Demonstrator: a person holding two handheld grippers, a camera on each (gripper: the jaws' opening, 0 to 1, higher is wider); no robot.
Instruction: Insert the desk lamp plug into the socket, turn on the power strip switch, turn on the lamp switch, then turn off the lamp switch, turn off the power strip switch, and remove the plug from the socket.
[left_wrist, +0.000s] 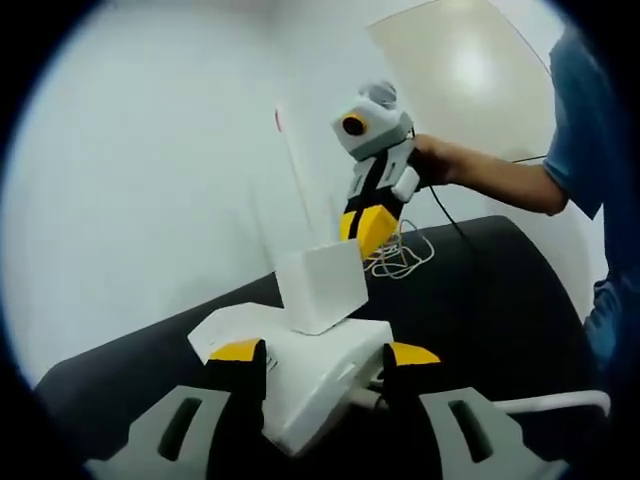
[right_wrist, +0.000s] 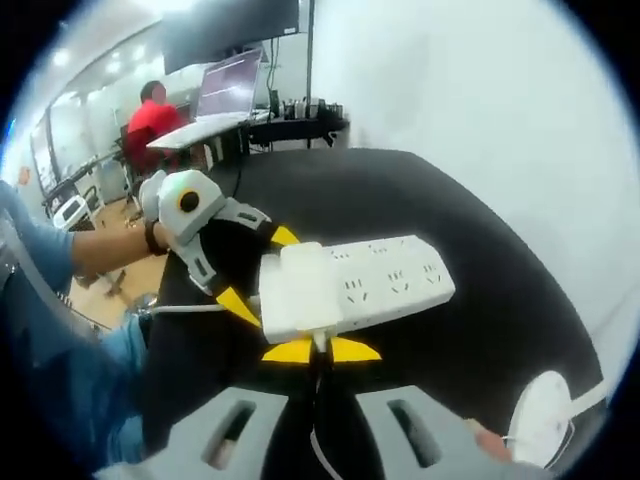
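— Starting at the left: how held?

— Left gripper (left_wrist: 324, 352) spread wide, tips against both long sides of the power strip (left_wrist: 300, 385) at its end, clamping it down on the black table (left_wrist: 500, 290).

— And the plug?

— Plug (left_wrist: 320, 285) seated upright in the end socket, a blocky white adapter. Probably light, hard and slick plastic; best pinched across its flat faces, low down, and pulled straight. Strip likely light enough to lift with it, hence the clamp.

— Further right?

— Right gripper (right_wrist: 322, 350) drawn nearly closed at the plug's edge, something thin and white between the tips. Cannot tell whether truly gripped or merely touched.

— Cord?

— Loose white cord (left_wrist: 400, 255) heaped just behind; limp, liable to snag.

— Hidden?

— Strip's switch not made out, perhaps covered by the plug. Plug prongs unseen, so depth of seating unknown. White disc (right_wrist: 540, 420) cut off at the far right, possibly the lamp's base; lamp switch nowhere legible.
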